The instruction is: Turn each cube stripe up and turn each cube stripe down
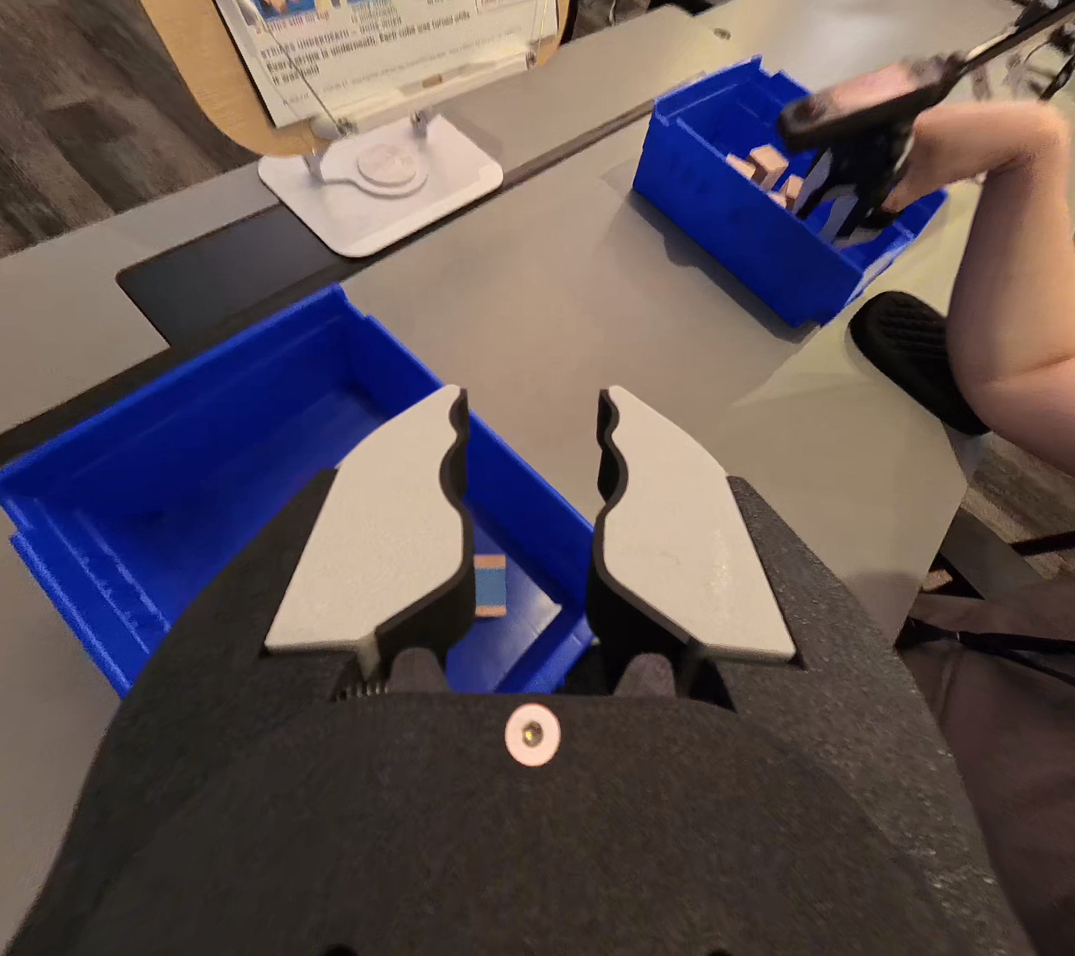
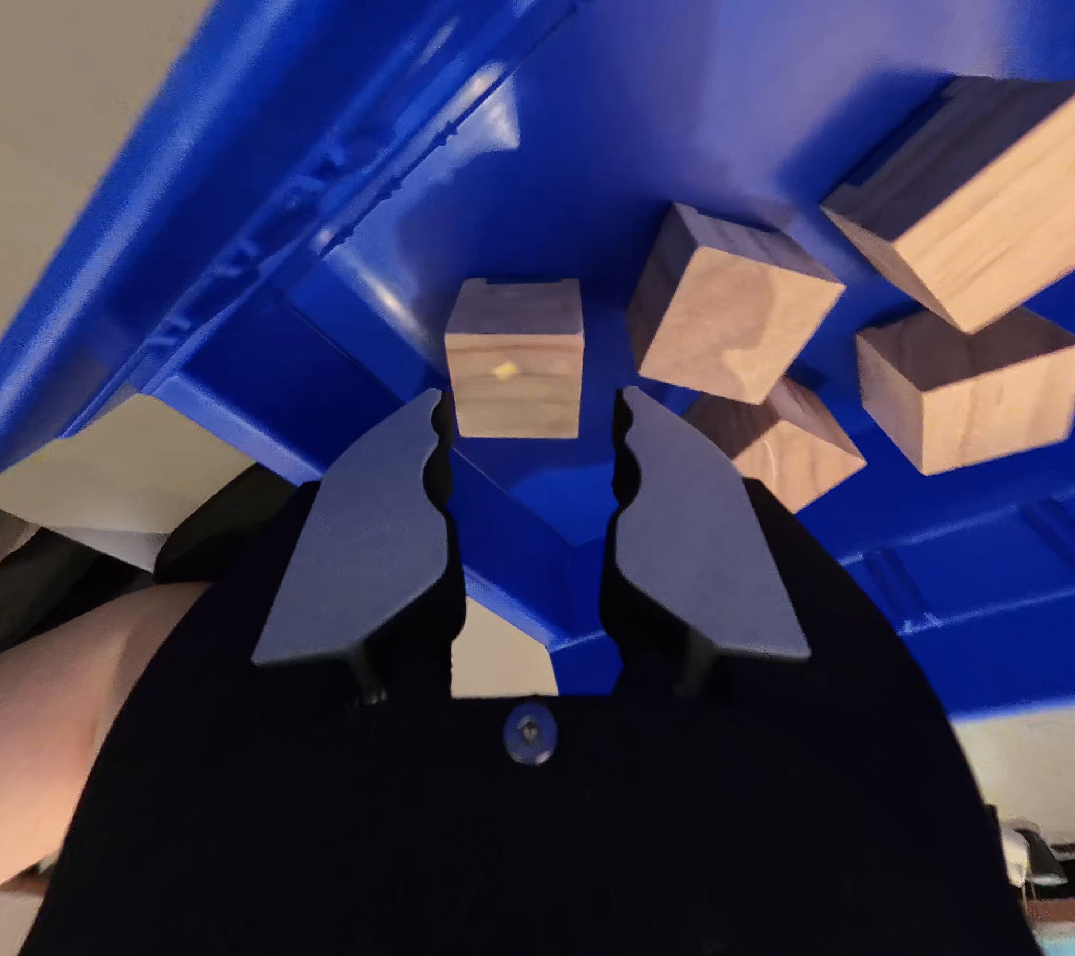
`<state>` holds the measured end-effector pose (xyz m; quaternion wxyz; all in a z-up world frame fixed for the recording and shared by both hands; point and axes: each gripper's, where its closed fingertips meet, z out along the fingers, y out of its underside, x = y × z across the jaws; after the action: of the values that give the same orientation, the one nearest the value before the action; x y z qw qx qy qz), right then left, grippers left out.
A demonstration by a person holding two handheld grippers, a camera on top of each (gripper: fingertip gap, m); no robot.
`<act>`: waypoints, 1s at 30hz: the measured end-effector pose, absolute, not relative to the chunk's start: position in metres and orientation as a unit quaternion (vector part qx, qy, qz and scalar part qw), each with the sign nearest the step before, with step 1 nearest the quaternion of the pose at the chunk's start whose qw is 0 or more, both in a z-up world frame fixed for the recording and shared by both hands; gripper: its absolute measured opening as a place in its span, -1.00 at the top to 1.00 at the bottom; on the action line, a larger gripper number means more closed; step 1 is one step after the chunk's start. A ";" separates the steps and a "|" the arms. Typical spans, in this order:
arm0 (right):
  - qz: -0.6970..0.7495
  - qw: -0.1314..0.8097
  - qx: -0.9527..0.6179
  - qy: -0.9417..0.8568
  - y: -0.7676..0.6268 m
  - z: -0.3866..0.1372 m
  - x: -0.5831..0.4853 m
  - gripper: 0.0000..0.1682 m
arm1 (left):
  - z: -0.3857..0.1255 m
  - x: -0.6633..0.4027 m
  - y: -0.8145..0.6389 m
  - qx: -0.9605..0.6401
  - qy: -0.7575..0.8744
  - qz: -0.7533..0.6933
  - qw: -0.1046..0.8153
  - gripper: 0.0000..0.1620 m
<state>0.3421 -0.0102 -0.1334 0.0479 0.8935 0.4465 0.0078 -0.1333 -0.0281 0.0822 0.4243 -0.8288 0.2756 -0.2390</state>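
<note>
Your right gripper (image 2: 526,405) sits inside the far blue bin (image 1: 727,230), fingers parted and empty, lined up on the nearest cube (image 2: 515,364) — no stripe shows on it. Centre it between the pads, clear of the neighbouring cube (image 2: 727,323), then close squarely. Your left gripper (image 1: 532,405) hangs spread and empty over the near bin (image 1: 174,434), where one stripe-up cube (image 1: 490,586) lies.

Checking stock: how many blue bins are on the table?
2: near bin under the left gripper, far bin where the right gripper reaches in.
</note>
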 end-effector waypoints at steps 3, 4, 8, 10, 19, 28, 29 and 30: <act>0.004 -0.010 0.892 0.452 -0.006 -0.112 0.339 0.34 | 0.050 -0.139 -0.045 -0.875 0.271 -0.206 0.343 0.47; 0.008 -0.028 0.890 0.455 -0.004 -0.106 0.339 0.34 | 0.035 -0.143 -0.051 -0.894 0.269 -0.189 0.305 0.47; 0.024 -0.061 0.885 0.460 -0.004 -0.089 0.342 0.35 | -0.009 -0.155 -0.058 -0.935 0.254 -0.145 0.200 0.58; 0.027 -0.072 0.881 0.467 -0.006 -0.085 0.340 0.35 | -0.023 -0.164 -0.054 -0.948 0.243 -0.113 0.172 0.53; 0.018 -0.106 0.879 0.464 -0.004 -0.071 0.343 0.34 | -0.069 -0.166 -0.046 -0.939 0.328 -0.020 0.105 0.07; 0.021 -0.115 0.876 0.468 -0.006 -0.067 0.345 0.35 | -0.114 -0.168 -0.059 -0.943 0.332 0.002 -0.015 0.00; 0.022 -0.114 0.875 0.469 -0.006 -0.067 0.344 0.35 | -0.117 -0.168 -0.060 -0.944 0.330 -0.002 -0.023 0.03; 0.024 -0.112 0.875 0.470 -0.006 -0.068 0.344 0.34 | -0.121 -0.168 -0.063 -0.945 0.326 -0.008 -0.035 0.03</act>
<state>0.3444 -0.0060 -0.0680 -0.1123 0.8751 0.4701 0.0240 -0.1675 -0.0627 -0.1208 -0.0347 -0.9447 0.3260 -0.0082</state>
